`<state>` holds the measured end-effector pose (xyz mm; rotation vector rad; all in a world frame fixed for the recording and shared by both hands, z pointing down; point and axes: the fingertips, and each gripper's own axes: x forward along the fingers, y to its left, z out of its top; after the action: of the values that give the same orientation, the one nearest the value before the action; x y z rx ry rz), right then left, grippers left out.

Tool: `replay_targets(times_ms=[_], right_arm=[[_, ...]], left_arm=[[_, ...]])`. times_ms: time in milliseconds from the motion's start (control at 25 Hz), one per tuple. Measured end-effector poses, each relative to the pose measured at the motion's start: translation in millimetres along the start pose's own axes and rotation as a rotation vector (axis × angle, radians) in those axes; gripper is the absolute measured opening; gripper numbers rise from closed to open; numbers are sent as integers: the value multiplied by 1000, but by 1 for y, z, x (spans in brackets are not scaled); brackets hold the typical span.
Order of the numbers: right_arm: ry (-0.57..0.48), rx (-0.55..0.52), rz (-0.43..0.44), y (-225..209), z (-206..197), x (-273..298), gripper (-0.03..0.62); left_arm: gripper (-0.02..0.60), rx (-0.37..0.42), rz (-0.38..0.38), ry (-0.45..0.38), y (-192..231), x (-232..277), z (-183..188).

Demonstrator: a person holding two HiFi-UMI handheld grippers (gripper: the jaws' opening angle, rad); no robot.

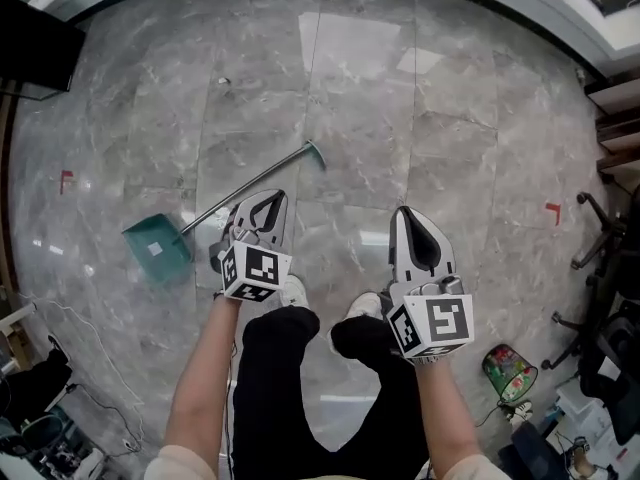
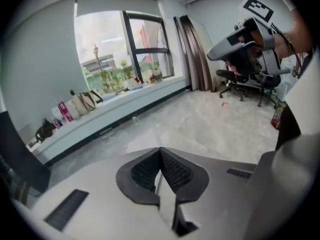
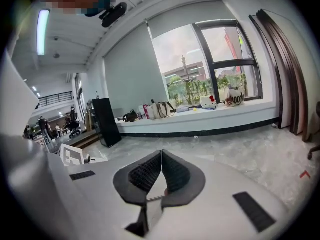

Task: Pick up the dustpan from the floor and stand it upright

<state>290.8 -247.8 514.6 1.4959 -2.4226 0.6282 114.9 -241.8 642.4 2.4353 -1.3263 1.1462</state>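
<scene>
Lying flat, the dustpan (image 1: 158, 250) points its handle (image 1: 250, 186) diagonally up-right.

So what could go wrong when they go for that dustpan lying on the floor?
The handle is thin metal lying flat on the shiny floor, so it might roll from the jaws. The left gripper and right gripper are shut and empty; they must open first. The green pan at one end could swing when lifted.
</scene>
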Motion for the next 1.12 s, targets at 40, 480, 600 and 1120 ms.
replay_targets(times_ms=[40, 480, 600, 1120], right_arm=[[-4, 1, 6, -5, -20, 15, 18], [-19, -108, 2, -35, -207, 180, 18], [-50, -94, -8, -38, -233, 201, 18], [-45, -81, -76, -43, -270, 213, 18]], left_arm=[[11, 5, -44, 38, -4, 27, -24], [11, 59, -215, 261, -13, 258, -232], [11, 128, -241, 327, -9, 294, -270], [56, 225, -409, 485, -5, 359, -315]])
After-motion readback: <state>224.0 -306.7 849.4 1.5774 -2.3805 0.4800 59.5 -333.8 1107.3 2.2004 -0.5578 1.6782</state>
